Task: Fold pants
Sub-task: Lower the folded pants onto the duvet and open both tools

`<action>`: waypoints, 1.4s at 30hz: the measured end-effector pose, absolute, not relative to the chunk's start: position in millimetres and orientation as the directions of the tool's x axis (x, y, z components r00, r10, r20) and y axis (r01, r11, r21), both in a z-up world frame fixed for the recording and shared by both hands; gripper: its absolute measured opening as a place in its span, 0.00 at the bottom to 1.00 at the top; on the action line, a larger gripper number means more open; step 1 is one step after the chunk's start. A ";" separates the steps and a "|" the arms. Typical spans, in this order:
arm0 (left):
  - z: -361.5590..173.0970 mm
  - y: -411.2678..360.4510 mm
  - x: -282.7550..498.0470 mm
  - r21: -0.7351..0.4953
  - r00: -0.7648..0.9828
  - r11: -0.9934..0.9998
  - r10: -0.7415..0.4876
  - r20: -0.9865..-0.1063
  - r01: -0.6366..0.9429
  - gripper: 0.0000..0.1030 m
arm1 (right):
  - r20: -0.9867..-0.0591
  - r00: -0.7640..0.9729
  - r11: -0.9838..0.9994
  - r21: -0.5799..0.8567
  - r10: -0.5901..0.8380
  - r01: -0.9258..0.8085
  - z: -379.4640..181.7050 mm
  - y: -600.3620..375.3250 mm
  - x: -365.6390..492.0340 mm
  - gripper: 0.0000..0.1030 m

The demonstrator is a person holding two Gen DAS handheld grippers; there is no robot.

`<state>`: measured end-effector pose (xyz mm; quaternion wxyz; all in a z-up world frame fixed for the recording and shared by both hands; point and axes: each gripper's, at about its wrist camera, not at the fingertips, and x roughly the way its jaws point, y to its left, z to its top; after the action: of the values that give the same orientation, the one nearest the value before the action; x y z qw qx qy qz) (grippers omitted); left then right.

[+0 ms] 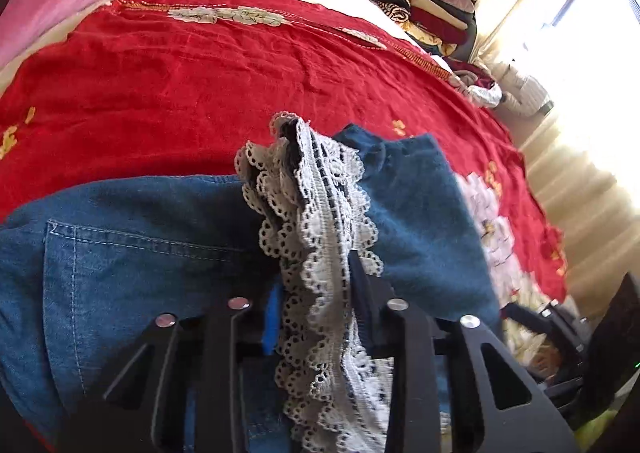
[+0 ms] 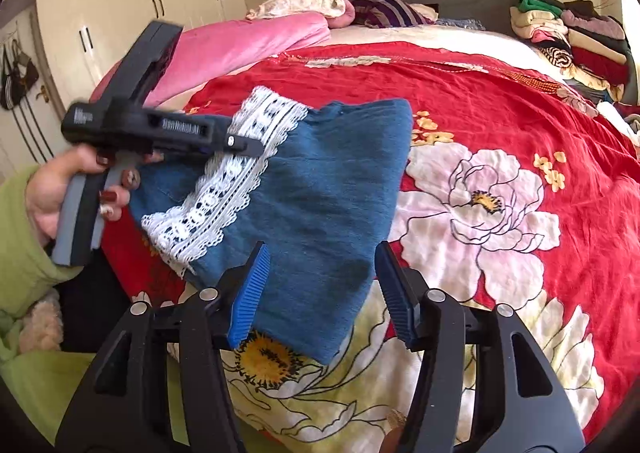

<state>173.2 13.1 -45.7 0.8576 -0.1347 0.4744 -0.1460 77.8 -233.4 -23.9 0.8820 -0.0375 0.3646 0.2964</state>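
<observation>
The one pair of denim pants point(image 2: 320, 189) lies on the bed point(image 2: 520, 101), partly folded, with its white lace trim point(image 1: 320, 221) lifted. The left hand-held gripper point(image 1: 312, 285) pinches that lace hem between its pads, carrying it over the denim; the right hand-held gripper point(image 2: 320, 285) stands spread, astride the near edge of the fabric without pressing on it. The step in hand looks like a fold of the leg end across the body. Next, I judge, the lace end needs laying flat and releasing, then smoothing. Two grippers, one garment in work, one stack of folded clothes point(image 2: 572, 37) at the bed's far corner.
</observation>
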 end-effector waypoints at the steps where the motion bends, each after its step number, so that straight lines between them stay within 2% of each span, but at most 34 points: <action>1: -40.2 11.7 171.2 -0.360 0.518 0.922 -0.378 -0.768 0.139 0.24 | -0.664 0.557 0.818 0.147 0.498 -0.556 -23.5 -232.1 76.7 0.46; 5: -41.5 7.2 172.4 -0.243 0.527 0.958 -0.285 -0.801 0.148 0.24 | -0.678 0.547 0.807 0.119 0.492 -0.578 -28.2 -223.8 73.0 0.47; 9: -56.6 18.2 175.8 -0.290 0.518 0.950 -0.309 -0.798 0.120 0.31 | -0.721 0.521 0.822 0.117 0.456 -0.557 -43.6 -221.2 76.5 0.47; 13: -43.8 17.2 163.0 -0.272 0.529 0.951 -0.306 -0.792 0.144 0.36 | -0.717 0.528 0.830 0.125 0.455 -0.544 -38.3 -227.7 74.0 0.48; 15: -34.3 18.1 150.6 -0.270 0.549 0.951 -0.308 -0.777 0.151 0.44 | -0.707 0.547 0.839 0.120 0.447 -0.531 -31.1 -231.7 71.5 0.49; 19: -24.6 8.8 126.9 -0.252 0.571 0.951 -0.310 -0.760 0.180 0.44 | -0.676 0.576 0.835 0.107 0.459 -0.540 -16.8 -233.6 65.3 0.50; 25: -26.4 -5.6 96.8 -0.134 0.590 0.965 -0.243 -0.770 0.224 0.44 | -0.643 0.584 0.816 0.114 0.496 -0.567 -4.0 -223.8 63.9 0.50; 30: -47.8 -8.8 86.0 -0.111 0.534 0.965 -0.224 -0.815 0.236 0.44 | -0.660 0.550 0.794 0.120 0.512 -0.596 -12.1 -212.6 62.2 0.50; 35: -61.6 -0.4 84.9 -0.156 0.517 0.963 -0.252 -0.818 0.221 0.45 | -0.735 0.474 0.791 0.137 0.485 -0.596 -43.2 -209.3 70.2 0.46; 42: -54.1 -2.6 81.6 -0.137 0.529 0.964 -0.241 -0.814 0.229 0.45 | -0.730 0.465 0.792 0.168 0.500 -0.587 -44.1 -216.6 69.3 0.46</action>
<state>81.6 -2.6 -54.1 0.8743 -0.0066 0.4665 -0.1343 69.3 -216.6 -44.1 0.8543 -0.0536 0.4076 0.3182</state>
